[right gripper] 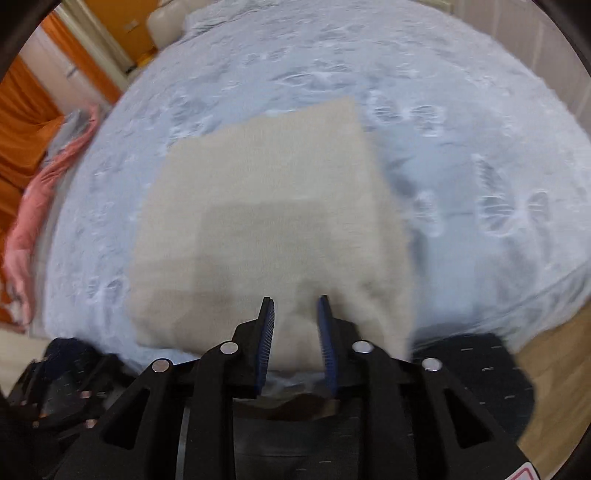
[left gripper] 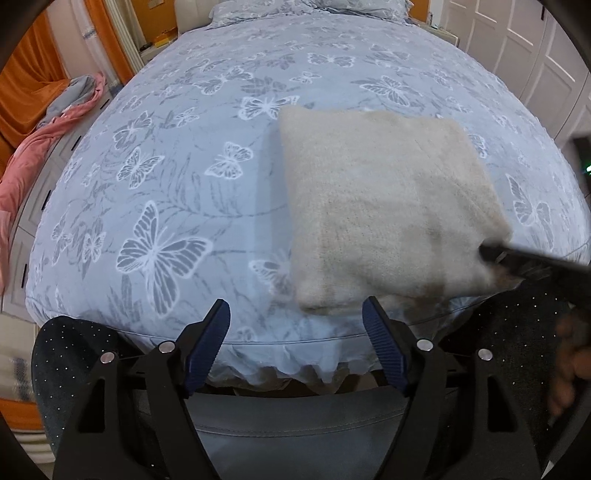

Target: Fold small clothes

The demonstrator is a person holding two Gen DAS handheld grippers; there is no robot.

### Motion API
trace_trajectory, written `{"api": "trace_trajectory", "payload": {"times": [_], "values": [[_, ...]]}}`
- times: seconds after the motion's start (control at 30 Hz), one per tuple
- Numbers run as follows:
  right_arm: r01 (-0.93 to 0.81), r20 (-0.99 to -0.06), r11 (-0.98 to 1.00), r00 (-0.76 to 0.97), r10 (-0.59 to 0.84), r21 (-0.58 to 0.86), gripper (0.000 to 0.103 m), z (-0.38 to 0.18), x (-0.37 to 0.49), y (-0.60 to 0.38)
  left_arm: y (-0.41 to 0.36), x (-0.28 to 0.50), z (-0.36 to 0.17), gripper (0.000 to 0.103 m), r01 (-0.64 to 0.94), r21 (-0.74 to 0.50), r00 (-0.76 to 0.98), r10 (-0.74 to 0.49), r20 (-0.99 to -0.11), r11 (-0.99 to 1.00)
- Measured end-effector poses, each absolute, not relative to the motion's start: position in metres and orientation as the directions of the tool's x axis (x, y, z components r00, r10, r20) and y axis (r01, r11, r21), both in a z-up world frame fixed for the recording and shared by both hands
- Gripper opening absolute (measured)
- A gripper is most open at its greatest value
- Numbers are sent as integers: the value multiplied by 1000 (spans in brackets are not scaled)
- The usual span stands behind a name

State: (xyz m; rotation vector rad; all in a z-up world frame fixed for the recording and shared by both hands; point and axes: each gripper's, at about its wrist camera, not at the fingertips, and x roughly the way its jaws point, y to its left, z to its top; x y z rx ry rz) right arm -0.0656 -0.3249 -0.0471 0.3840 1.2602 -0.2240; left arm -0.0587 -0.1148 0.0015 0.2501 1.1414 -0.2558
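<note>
A beige fuzzy garment (left gripper: 388, 206), folded into a rough square, lies on the blue butterfly-print bed (left gripper: 166, 184) near its front edge. My left gripper (left gripper: 295, 314) is open and empty, just in front of the garment's near left corner. My right gripper (right gripper: 294, 306) is narrowed around the garment's (right gripper: 266, 206) near edge, with fabric between the fingers; the view is blurred. In the left wrist view the right gripper (left gripper: 495, 254) shows at the garment's right corner.
A pink and grey pile of clothes (left gripper: 44, 147) lies on a grey unit left of the bed. Orange curtains (left gripper: 26, 85) hang at the far left. White wardrobe doors (left gripper: 535, 48) stand at the right. Pillows (left gripper: 314, 7) lie at the bed's head.
</note>
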Motion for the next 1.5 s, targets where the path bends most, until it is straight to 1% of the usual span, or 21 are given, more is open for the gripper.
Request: {"api": "trace_trajectory", "payload": {"times": [0.03,0.07,0.1,0.17,0.27,0.3,0.33,0.37,0.4,0.5,0.57,0.7,0.77,0.83,0.9,0.97,1.03,1.2,1.23,1.4,1.5], "values": [[370,-968,919,247,42,134,21,-62,-64,-329,-116,-59,1,72,328,62,388,-75,-919,942],[363,-980,922,184,69,133,19,-82,-63,-333,-119,-60,1,72,334,54,379,-82,-922,941],[371,-980,917,181,85,148,18,-82,-66,-338,-120,-60,2,72,338,51,378,-86,-922,940],[377,-961,908,264,86,185,21,-59,-69,-340,-123,-62,7,72,346,61,393,-86,-916,936],[392,-918,879,381,113,271,23,-32,-75,-354,-125,-58,11,74,343,58,404,-91,-910,938],[406,-910,871,402,100,275,24,-27,-76,-360,-128,-56,10,74,342,54,401,-93,-911,938],[420,-908,868,412,77,264,32,-24,-76,-368,-132,-52,10,74,343,46,392,-98,-915,938],[443,-907,863,420,38,242,43,-22,-76,-373,-134,-49,11,74,342,36,385,-105,-917,939],[460,-907,858,420,17,229,47,-22,-76,-378,-138,-46,11,76,342,19,375,-118,-919,939],[481,-908,845,420,10,233,52,-23,-71,-393,-152,-37,13,85,344,-15,356,-144,-923,939],[472,-907,853,421,5,224,59,-25,-72,-396,-161,-31,12,85,343,-16,354,-145,-924,939],[449,-918,867,396,23,215,65,-33,-77,-398,-176,-16,4,86,338,-7,340,-128,-932,941],[448,-917,862,397,45,236,69,-39,-75,-400,-180,-7,-1,86,327,-17,318,-126,-940,945],[450,-919,858,390,61,248,70,-46,-71,-399,-183,-1,-7,87,318,-22,298,-122,-947,948],[456,-920,844,379,102,282,72,-55,-67,-402,-185,6,-13,87,307,-27,282,-118,-952,951],[468,-915,821,375,150,327,75,-64,-63,-406,-185,12,-21,88,292,-52,253,-130,-959,955],[482,-911,800,370,184,358,77,-72,-61,-410,-184,19,-29,92,272,-69,228,-134,-964,960],[488,-893,765,373,253,421,81,-84,-55,-414,-175,31,-46,96,252,-62,236,-123,-964,966],[487,-888,759,376,264,431,81,-86,-54,-414,-173,33,-48,98,249,-70,233,-130,-964,966],[483,-869,738,398,295,472,83,-89,-49,-416,-153,40,-58,98,202,-181,191,-220,-957,963],[478,-856,726,414,311,495,84,-90,-48,-418,-147,37,-54,98,189,-208,196,-244,-950,960]]}}
